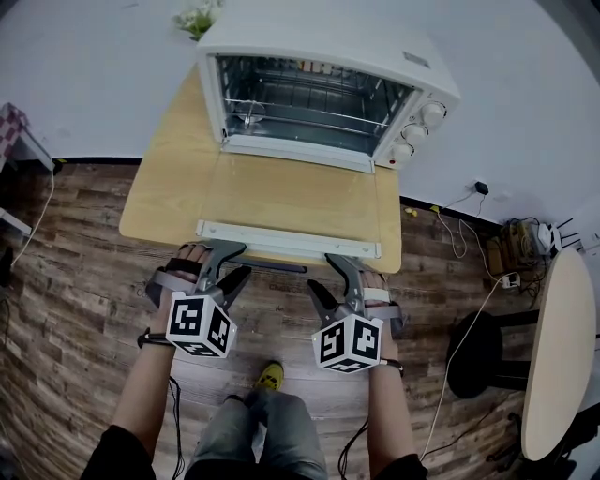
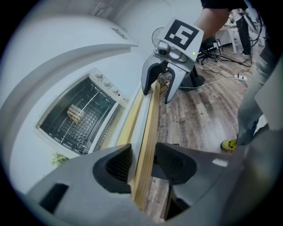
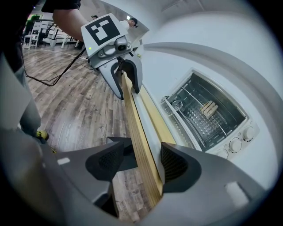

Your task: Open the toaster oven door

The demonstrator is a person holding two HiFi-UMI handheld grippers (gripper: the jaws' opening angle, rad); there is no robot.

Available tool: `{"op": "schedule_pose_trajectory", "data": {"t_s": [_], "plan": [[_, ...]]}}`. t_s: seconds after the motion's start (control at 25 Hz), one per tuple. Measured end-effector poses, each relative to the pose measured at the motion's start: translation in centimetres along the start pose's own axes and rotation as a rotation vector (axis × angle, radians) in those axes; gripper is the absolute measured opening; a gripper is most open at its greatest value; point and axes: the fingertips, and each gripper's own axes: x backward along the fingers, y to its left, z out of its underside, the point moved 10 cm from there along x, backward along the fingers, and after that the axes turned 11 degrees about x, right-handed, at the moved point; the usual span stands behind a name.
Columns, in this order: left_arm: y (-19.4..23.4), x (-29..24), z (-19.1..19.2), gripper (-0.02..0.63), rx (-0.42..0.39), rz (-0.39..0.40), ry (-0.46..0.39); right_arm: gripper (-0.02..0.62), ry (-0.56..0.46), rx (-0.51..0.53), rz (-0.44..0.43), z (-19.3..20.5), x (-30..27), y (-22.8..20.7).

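The white toaster oven (image 1: 319, 47) stands at the back of a small wooden table (image 1: 164, 187). Its glass door (image 1: 291, 192) lies folded down flat, and its white front rail (image 1: 286, 239) reaches the table's near edge. A dark handle (image 1: 277, 267) shows just under that edge. My left gripper (image 1: 232, 261) straddles the edge at the left, its jaws apart (image 2: 141, 163) with the rail and the wooden edge between them. My right gripper (image 1: 330, 272) straddles it at the right in the same way (image 3: 141, 161), with a gap showing beside the wood.
Inside the oven are a wire rack and a small wooden piece (image 3: 208, 108). Three knobs (image 1: 417, 131) sit on its right side. A plant (image 1: 197, 17) stands behind it. Cables (image 1: 459, 234), a black stool (image 1: 483, 356) and a round table (image 1: 562, 356) are on the right.
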Motion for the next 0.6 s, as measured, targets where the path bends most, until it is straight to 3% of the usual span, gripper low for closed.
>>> {"op": "schedule_pose_trajectory", "data": {"t_s": [0.08,0.24,0.48,0.6], "plan": [[0.1,0.5,-0.2,0.152,0.026,0.000,-0.018,0.253,-0.013,-0.040,-0.002,-0.3,0.4,-0.4],[0.3,1.4,-0.7,0.155,0.098,0.013,-0.040,0.238,-0.022,-0.091,0.003,-0.5,1.4,-0.9],[1.3,3.8,-2.0,0.156,0.221,0.001,-0.069,0.213,-0.079,-0.291,0.048,-1.6,4.1,-2.6],[2.2,5.6,-3.0,0.152,0.305,-0.016,-0.089,0.179,-0.084,-0.321,0.066,-2.6,5.9,-3.6]]}}
